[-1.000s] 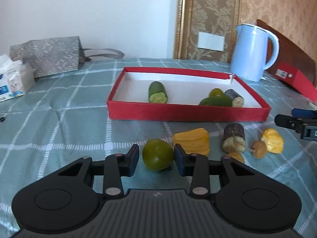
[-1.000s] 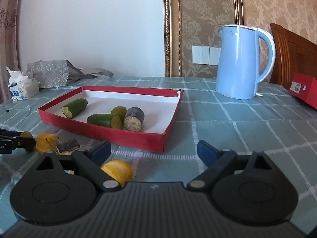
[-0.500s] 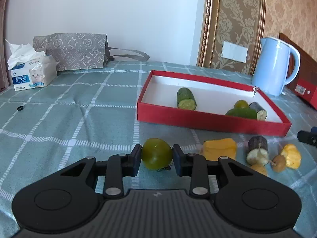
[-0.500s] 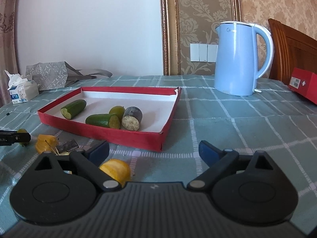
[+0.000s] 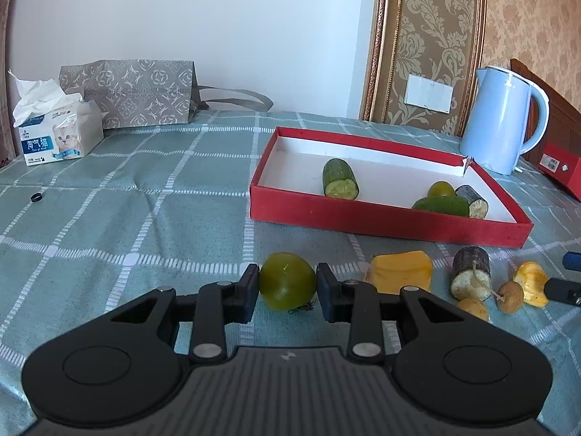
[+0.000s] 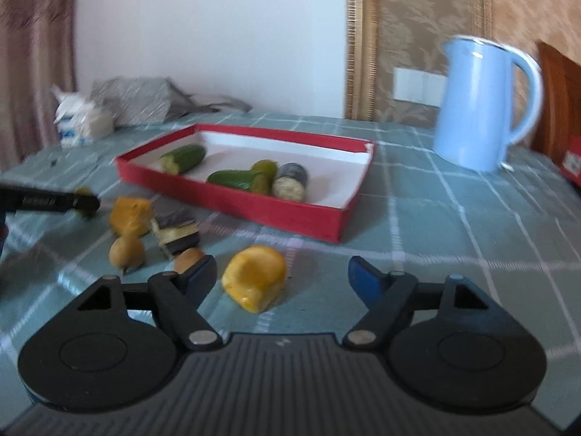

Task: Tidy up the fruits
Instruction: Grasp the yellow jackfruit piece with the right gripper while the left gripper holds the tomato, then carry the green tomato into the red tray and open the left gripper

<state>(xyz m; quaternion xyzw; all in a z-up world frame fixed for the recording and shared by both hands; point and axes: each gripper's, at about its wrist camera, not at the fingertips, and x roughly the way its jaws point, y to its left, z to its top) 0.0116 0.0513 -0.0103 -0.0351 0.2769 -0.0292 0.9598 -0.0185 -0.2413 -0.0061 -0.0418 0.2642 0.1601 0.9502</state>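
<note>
My left gripper is shut on a round green fruit that rests on the checked tablecloth. Beside it to the right lie a yellow chunk, a dark cut cylinder, two small brown fruits and a yellow piece. The red box behind them holds a cucumber piece, a green fruit, a second cucumber piece and a dark cylinder. My right gripper is closing around the yellow piece, which sits between its jaws with neither pad touching it.
A light blue kettle stands at the back right beside a red carton. A tissue box and a patterned paper bag sit at the back left. A small black ring lies on the cloth at the left.
My left gripper's pads closed onto the green fruit and its view swung left. My right gripper tipped down and shifted, so the yellow piece now sits between its narrowing jaws.
</note>
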